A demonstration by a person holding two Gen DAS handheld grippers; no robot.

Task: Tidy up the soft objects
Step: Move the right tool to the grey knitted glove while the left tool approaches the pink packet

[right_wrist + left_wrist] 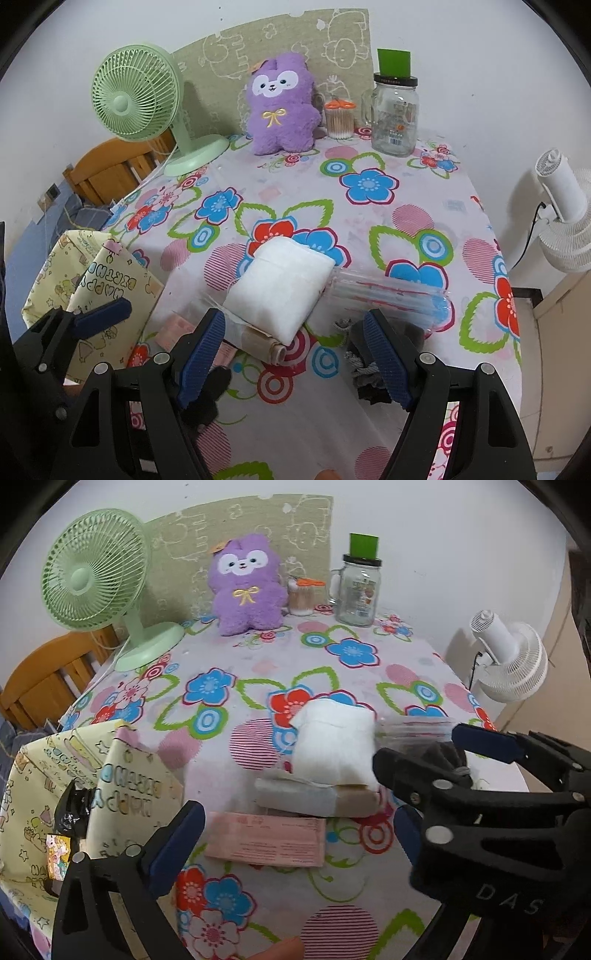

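Note:
A white padded bundle (280, 286) lies mid-table on a grey-and-tan folded cloth (314, 797); it also shows in the left wrist view (334, 744). A clear plastic packet (388, 295) lies to its right. A pink packet (266, 838) lies in front. A dark grey cloth (365, 363) sits under my right gripper (295, 354), which is open just before the bundle. My left gripper (291, 845) is open over the pink packet. A yellow gift bag (55, 797) stands open at the left table edge. A purple plush (245, 583) sits at the back.
A green desk fan (96, 576) stands back left. A glass jar (358, 589) and a cotton-swab cup (303, 596) stand back right. A white fan (513, 657) is beyond the table's right edge. A wooden chair (44, 679) is at the left.

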